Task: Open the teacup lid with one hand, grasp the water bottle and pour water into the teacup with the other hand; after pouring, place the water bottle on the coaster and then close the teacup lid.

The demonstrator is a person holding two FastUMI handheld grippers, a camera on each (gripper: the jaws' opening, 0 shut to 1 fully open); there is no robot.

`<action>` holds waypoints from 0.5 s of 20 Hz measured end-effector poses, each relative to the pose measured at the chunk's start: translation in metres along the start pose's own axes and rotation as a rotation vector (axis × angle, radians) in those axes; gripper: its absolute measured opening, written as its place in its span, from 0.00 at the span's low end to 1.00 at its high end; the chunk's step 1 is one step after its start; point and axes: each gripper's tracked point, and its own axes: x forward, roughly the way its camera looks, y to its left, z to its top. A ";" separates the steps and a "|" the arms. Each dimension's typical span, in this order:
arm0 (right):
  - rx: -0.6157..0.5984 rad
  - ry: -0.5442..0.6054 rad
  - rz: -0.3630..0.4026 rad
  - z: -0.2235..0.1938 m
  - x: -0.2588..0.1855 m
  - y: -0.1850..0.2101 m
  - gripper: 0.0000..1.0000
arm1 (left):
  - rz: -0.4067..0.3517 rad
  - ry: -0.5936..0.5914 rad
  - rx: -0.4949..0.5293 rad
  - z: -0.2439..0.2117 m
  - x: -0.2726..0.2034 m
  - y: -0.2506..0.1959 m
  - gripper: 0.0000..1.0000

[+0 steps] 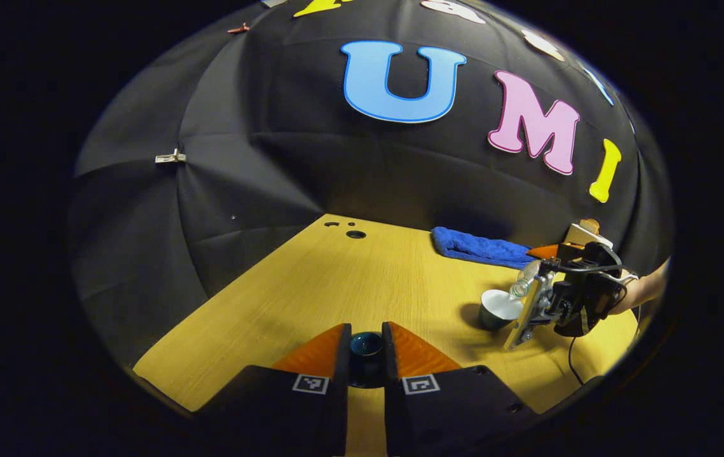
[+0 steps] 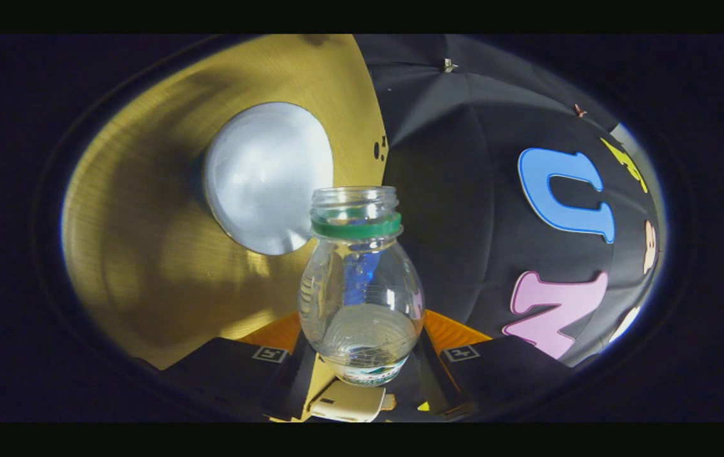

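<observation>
A: Where is the teacup (image 1: 499, 310)?
B: On the wooden table (image 1: 311, 298), in front of the folded blue towel (image 1: 477, 247). Its white inside faces up, no lid on it.
A: And the lid?
B: The dark teacup lid (image 1: 366, 347) sits pinched between the left gripper (image 1: 366, 354) fingers, off to the left of the teacup, above the table.
A: The bottle?
B: The right gripper (image 2: 362, 346) clamps both fingers on the clear water bottle (image 2: 359, 289). It is tipped, open green-ringed neck right at the teacup's rim, some water inside. A hand (image 1: 638, 289) holds that gripper beyond the teacup.
</observation>
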 end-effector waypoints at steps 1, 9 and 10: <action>-0.015 -0.004 -0.002 0.000 0.001 -0.001 0.73 | 0.002 0.001 0.001 0.001 0.000 0.002 0.27; -0.113 -0.073 -0.014 0.008 0.005 -0.010 0.73 | 0.028 -0.023 0.038 0.016 0.000 0.015 0.28; -0.120 -0.075 -0.013 0.008 0.005 -0.010 0.69 | 0.024 -0.027 0.044 0.017 0.000 0.014 0.24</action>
